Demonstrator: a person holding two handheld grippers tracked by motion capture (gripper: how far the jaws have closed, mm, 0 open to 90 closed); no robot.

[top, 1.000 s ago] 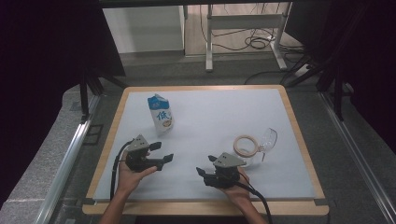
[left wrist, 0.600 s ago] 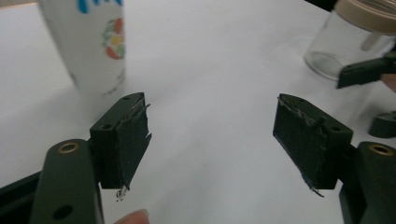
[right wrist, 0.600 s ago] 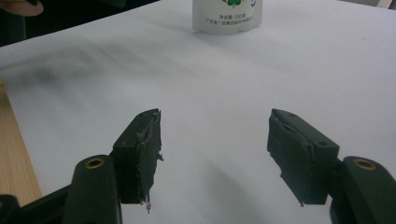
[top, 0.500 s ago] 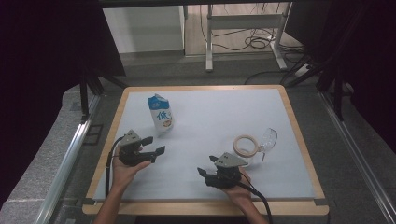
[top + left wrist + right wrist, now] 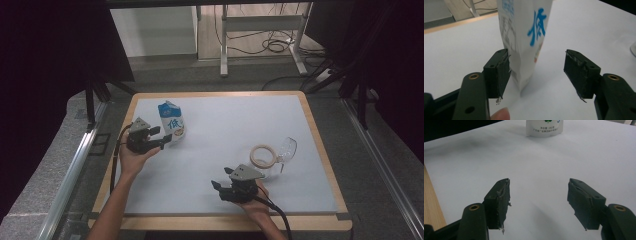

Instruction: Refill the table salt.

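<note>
1. My left tongs (image 5: pixel 161 140) sit at the small milk carton (image 5: pixel 171 123), which stands upright near the back left of the white surface (image 5: pixel 225 120); its long axis is vertical.
2. In the left gripper view, the carton (image 5: pixel 524 37) lies between the jaws, close to one pad (image 5: pixel 503 72) and clear of the other; the jaws have just been closing but are apart.
3. My right tongs (image 5: pixel 218 186) hover open, well away, holding nothing.
4. The carton is white with blue print and a folded top.
</note>
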